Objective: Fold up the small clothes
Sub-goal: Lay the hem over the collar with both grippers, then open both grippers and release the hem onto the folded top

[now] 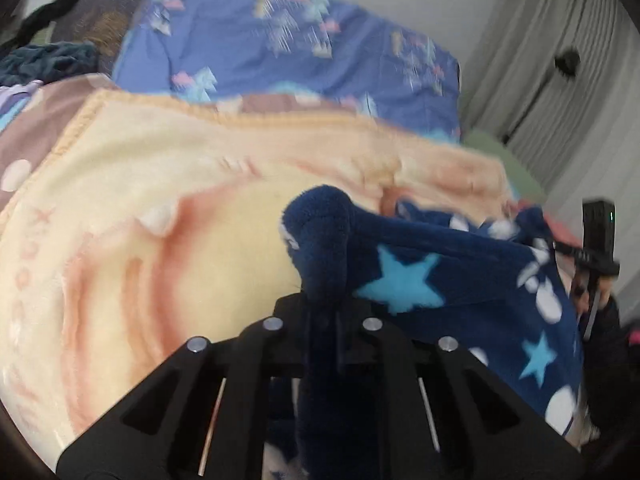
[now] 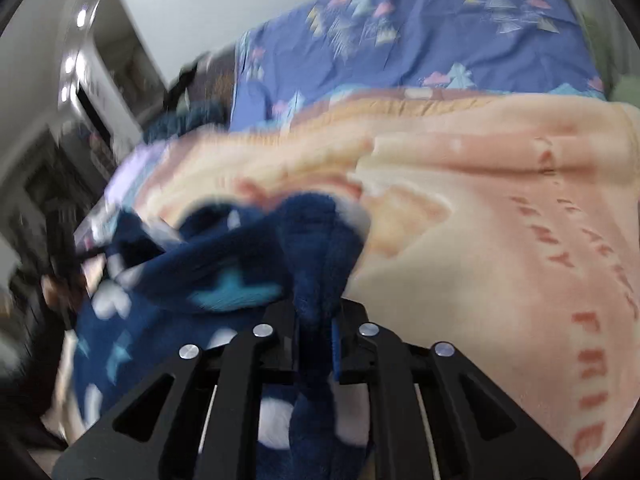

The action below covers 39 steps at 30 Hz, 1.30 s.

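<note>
We see the navy fleece garment (image 1: 448, 276), printed with light blue stars and white spots, held up over the bed's peach blanket (image 1: 140, 216), which serves as our landmark. The left gripper (image 1: 322, 308) is clamped on a bunched corner of the garment, the dark fleece squeezed between its two black fingers and bulging out beyond them. From that pinch the cloth stretches off to the right across the near part of the peach blanket.

In the right wrist view the right gripper (image 2: 318, 312) is likewise closed on a thick wad of the navy fleece garment (image 2: 208, 292), and the cloth runs away to the left, hanging above the blanket's near edge. The peach blanket (image 2: 500, 216) lies spread beneath, with reddish lettering on it that is too blurred to read.

Beyond the peach blanket, at its far side, lies a blue patterned pillow (image 1: 288, 40) with small pastel shapes. At the blanket's far left corner sits a heap of dark clothing (image 1: 52, 60). To the right of the blanket hang grey curtains (image 1: 560, 60). Both views are smeared by motion blur.
</note>
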{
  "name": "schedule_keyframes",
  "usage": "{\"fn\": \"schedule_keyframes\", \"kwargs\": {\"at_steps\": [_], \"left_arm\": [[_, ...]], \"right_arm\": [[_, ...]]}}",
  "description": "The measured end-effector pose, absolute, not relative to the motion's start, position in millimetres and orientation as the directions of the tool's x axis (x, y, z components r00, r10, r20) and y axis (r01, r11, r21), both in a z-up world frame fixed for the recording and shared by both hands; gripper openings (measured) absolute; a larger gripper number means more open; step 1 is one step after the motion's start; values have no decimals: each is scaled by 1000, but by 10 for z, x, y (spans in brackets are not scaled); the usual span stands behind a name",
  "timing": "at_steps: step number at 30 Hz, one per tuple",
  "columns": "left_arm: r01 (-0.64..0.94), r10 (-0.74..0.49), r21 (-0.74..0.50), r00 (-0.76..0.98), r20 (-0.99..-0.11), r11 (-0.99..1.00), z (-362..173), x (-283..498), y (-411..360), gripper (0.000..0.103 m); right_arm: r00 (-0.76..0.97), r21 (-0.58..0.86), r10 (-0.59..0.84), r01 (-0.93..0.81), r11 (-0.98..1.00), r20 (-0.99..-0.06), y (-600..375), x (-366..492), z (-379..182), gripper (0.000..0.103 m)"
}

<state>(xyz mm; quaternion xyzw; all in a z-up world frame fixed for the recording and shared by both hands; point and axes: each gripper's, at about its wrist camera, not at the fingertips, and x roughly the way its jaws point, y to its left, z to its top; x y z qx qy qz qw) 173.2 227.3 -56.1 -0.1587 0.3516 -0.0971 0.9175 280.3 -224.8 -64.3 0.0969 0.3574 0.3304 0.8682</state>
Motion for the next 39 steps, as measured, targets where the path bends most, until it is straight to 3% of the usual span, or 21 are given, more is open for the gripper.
{"fn": "schedule_keyframes", "kwargs": {"at_steps": [2,4,7,8,12,14,17,21,28,32,39], "left_arm": [[26,-253,-370,773,-581,929,-473,1662,2349,8],[4,-224,-345,768,-599,939,-491,1672,2381,10],[-41,-146,-231,664,-733,972,-821,1853,2275,28],[-49,-112,-186,637,-763,981,-929,1886,2228,40],[-96,-79,-188,659,-748,977,-917,1773,2249,52],[-120,-30,-158,697,-717,980,-702,1643,2211,52],[-40,-1,-47,751,-661,998,-260,1416,1778,58],[199,-134,26,746,-653,980,26,1095,690,74],[570,-288,196,646,-706,798,-293,554,-1419,80],[604,-217,341,662,-717,720,-588,464,-1999,82],[580,-128,414,674,-728,701,-794,498,-2381,84]], "right_arm": [[553,440,651,-481,759,-519,-2333,2833,-579,11],[554,426,617,-447,787,-558,-2322,2973,-671,12],[467,423,558,-368,828,-686,-2228,3190,-1079,16],[454,435,550,-340,834,-701,-2239,3208,-1194,23],[490,543,599,-270,795,-634,-2525,3125,-1195,35],[520,530,584,-268,805,-624,-2634,3062,-1100,38],[544,497,540,-241,834,-642,-2758,2954,-1078,38],[523,505,513,-174,846,-680,-2891,2940,-1229,38],[456,588,606,-200,783,-652,-3052,2880,-1288,38],[383,701,716,-207,682,-584,-3136,2916,-1388,38],[299,756,789,-244,607,-537,-3056,2901,-1402,39]]}}
